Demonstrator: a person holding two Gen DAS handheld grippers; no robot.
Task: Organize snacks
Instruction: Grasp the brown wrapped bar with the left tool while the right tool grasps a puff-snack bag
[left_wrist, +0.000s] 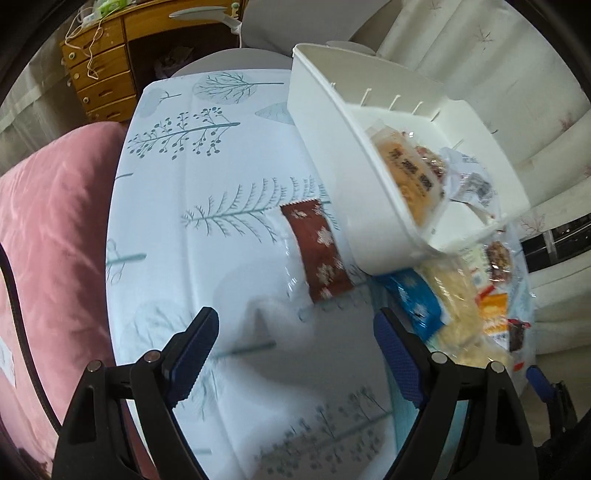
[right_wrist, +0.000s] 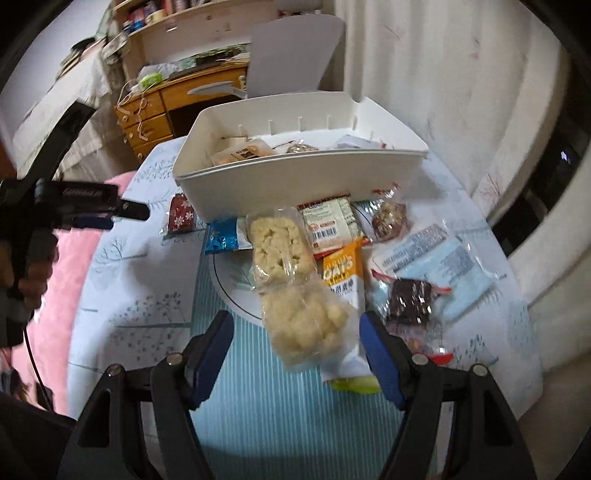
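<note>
The left tool (left_wrist: 295, 354) hangs over the surface (left_wrist: 207, 177) with its jaws spread wide and nothing between them. Just ahead of it lies a red packet (left_wrist: 317, 251) with white flakes, flat on the tree-print cloth and close to the white bin (left_wrist: 332, 155). A blue packet (left_wrist: 413, 299) lies just beside the bin's near corner.

The right tool (right_wrist: 297, 334) is also released, jaws apart over a heap of snacks in front of the bin (right_wrist: 295, 173). A clear bag of pale puffs (right_wrist: 303, 325) sits between the jaws, though the pads do not seem to press it; blur makes this hard to judge. Behind it lie another pale bar (right_wrist: 277, 247), an orange oats packet (right_wrist: 341, 273), a white labelled packet (right_wrist: 330, 221), a nut cluster (right_wrist: 388, 219) and a dark bar (right_wrist: 410, 299).

The bin already holds several packets (right_wrist: 240, 153). In the right view the left tool (right_wrist: 125, 214) shows at the left edge, held in a hand (right_wrist: 35, 280).
</note>
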